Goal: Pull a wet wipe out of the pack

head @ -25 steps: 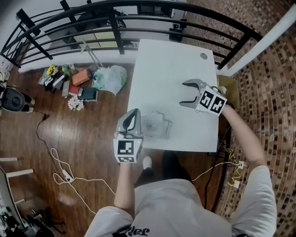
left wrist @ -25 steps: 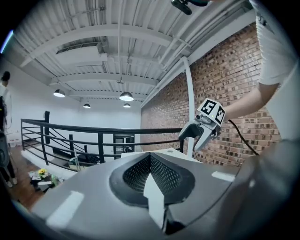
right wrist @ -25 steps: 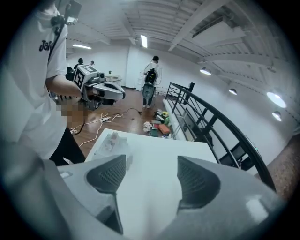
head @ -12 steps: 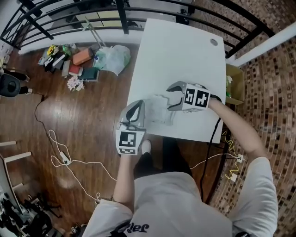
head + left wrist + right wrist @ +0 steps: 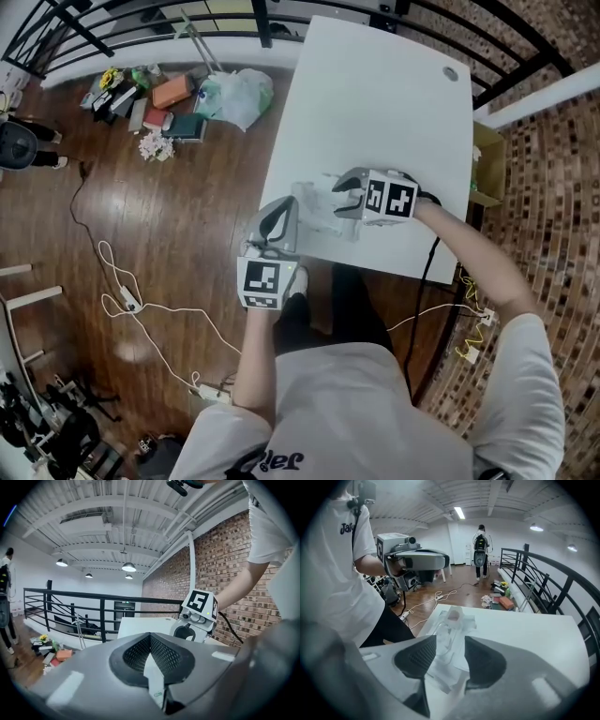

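Note:
The wet wipe pack (image 5: pixel 317 212), clear crinkled film with a pinkish flap (image 5: pixel 453 615), lies near the front edge of the white table (image 5: pixel 375 103). My left gripper (image 5: pixel 284 210) sits at the pack's left end. Its jaws are shut on a thin white strip (image 5: pixel 155 682) of the pack's edge. My right gripper (image 5: pixel 340 199) points steeply down over the pack's right part. Its jaws have just been closing and stand half narrowed (image 5: pixel 450 651). The crumpled film lies between them, with a gap showing at each pad.
A black railing (image 5: pixel 141 42) runs behind the table. Bags, books and flowers (image 5: pixel 173 94) lie on the wooden floor at the left, with white cables (image 5: pixel 122 300) nearer me. A cardboard box (image 5: pixel 485 159) stands right of the table. Far off, a person (image 5: pixel 480 538) stands.
My right gripper has come down and to the left from above the bare table to the pack, and its jaws have narrowed. The left gripper has sunk slightly at the pack's left end.

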Demonstrator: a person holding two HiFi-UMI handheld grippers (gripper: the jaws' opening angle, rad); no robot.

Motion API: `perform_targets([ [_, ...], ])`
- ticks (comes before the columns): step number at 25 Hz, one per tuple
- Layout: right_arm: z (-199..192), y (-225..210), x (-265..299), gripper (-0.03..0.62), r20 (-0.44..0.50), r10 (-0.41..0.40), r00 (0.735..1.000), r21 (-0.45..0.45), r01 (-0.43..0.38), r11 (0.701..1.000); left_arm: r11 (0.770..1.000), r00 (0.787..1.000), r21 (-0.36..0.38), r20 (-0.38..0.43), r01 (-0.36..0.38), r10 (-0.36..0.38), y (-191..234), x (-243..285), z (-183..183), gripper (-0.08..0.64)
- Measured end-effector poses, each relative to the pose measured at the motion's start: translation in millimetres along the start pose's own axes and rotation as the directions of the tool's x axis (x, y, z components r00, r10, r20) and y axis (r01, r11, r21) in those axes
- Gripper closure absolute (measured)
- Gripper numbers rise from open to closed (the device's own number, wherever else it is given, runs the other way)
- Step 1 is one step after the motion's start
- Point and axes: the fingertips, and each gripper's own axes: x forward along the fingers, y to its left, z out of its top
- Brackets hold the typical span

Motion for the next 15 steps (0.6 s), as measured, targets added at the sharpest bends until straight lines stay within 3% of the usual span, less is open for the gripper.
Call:
perform_targets([
  [5,-2.4,4.9,18.3,0.469,-0.003,0.011,1.000,-0.020,-0.011,1.000,1.000,1.000,-0.007,0.003,-0.016,0.016,1.6,-3.9,-1.8,0.545],
  [9,1.3,6.0,22.5,0.595,-0.006,0.006,1.000,-0.049,-0.007,0.999,0.999,1.000,-0.017,0.009,-0.029,0.029,4.0,-8.7,-0.7,0.545],
  [15,9.6,9.3,15.4,0.600,-0.030,0.017,0.999,-0.099,-0.020,0.995,0.999,1.000,-0.027,0.012,-0.023,0.024,3.7,-12.3,-0.7,0.545],
])
